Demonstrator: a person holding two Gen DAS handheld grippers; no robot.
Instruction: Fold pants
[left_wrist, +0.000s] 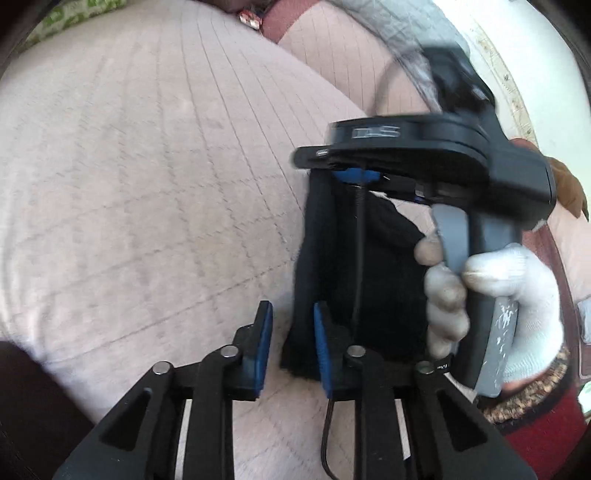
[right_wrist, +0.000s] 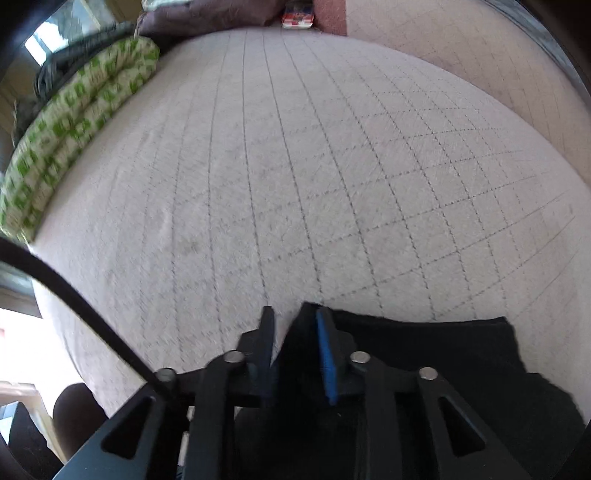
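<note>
The black pants (left_wrist: 369, 266) hang as a narrow folded strip above the pale quilted bed (left_wrist: 147, 166). In the left wrist view my left gripper (left_wrist: 291, 343) is open, its jaws a little apart, with the pants' lower edge just right of its right pad. My right gripper, held by a white-gloved hand (left_wrist: 517, 306), is above and holds the pants' top. In the right wrist view my right gripper (right_wrist: 295, 343) is shut on the black pants (right_wrist: 424, 362), which spread to the right under it.
A green-and-white patterned pillow (right_wrist: 74, 122) lies along the bed's left edge. A dark red cloth (left_wrist: 280, 22) and a small red-and-white box (right_wrist: 297, 18) sit at the far end. A black cable (right_wrist: 74, 299) crosses the left of the right wrist view.
</note>
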